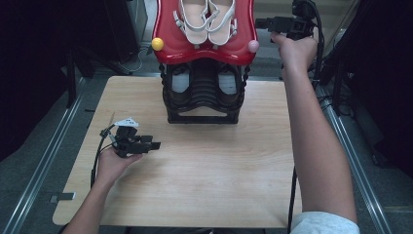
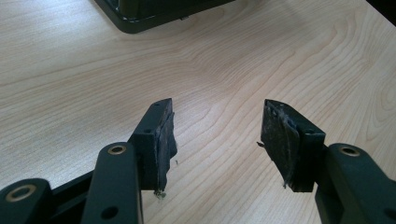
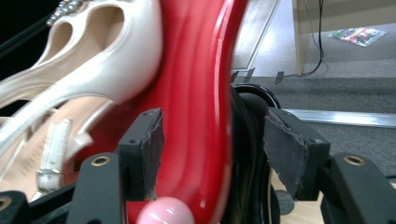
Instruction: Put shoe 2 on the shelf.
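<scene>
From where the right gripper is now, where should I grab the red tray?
Probably its right rim, coming in sideways from the right: the right gripper is open, that thin upturned edge stands between the jaws, just above the pink knob.

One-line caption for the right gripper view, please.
Open right gripper straddles the red tray's edge, beside a white sandal and pink knob.

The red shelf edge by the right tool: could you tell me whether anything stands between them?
Nothing visible does. In the right gripper view the open right tool already straddles the red shelf, one jaw on each side of its edge, just above the pink knob. The white sandals lie further in on the shelf.
</scene>
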{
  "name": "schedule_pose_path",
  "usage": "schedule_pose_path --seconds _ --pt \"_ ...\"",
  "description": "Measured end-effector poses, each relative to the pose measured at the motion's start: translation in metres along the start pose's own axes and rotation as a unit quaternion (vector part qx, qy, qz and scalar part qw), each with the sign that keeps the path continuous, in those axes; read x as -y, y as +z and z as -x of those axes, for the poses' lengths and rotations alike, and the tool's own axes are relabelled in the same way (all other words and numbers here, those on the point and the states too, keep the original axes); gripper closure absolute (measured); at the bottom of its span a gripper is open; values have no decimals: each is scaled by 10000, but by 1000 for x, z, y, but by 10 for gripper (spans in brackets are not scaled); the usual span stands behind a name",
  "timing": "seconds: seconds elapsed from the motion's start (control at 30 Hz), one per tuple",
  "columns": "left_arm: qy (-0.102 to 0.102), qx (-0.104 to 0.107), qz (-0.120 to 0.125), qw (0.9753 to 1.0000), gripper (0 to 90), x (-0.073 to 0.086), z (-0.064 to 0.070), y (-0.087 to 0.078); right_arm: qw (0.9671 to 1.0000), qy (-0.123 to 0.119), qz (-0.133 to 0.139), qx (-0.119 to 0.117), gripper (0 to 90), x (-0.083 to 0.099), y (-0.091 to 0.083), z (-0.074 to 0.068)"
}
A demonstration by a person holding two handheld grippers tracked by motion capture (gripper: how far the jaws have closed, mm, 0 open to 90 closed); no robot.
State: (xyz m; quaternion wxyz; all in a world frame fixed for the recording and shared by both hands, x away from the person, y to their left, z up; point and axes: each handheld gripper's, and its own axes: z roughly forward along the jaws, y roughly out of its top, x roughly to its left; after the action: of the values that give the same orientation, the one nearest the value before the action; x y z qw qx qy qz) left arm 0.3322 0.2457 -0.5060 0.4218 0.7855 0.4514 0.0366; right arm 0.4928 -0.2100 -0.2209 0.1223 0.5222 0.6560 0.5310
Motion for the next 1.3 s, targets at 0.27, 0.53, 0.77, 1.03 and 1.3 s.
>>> schedule_pose_path --seconds 0.27,0.53,0.77,1.03,1.3 --pt "-16 -18 63 10000 447 0 1 -1 9999 0 -65 116 382 12 -6 21" --pt "-10 -22 -10 10000 444 0 0 0 9998 111 -68 128 383 29 -9 40" --pt "-24 -16 7 10000 443 0 0 0 9998 -20 -168 122 388 47 -7 46" --pt "-11 -13 43 10000 441 0 0 0 9996 36 -265 -52 389 66 -6 50" --pt "1 -13 39 10000 441 0 1 1 9994 8 -319 -126 389 86 -6 53"
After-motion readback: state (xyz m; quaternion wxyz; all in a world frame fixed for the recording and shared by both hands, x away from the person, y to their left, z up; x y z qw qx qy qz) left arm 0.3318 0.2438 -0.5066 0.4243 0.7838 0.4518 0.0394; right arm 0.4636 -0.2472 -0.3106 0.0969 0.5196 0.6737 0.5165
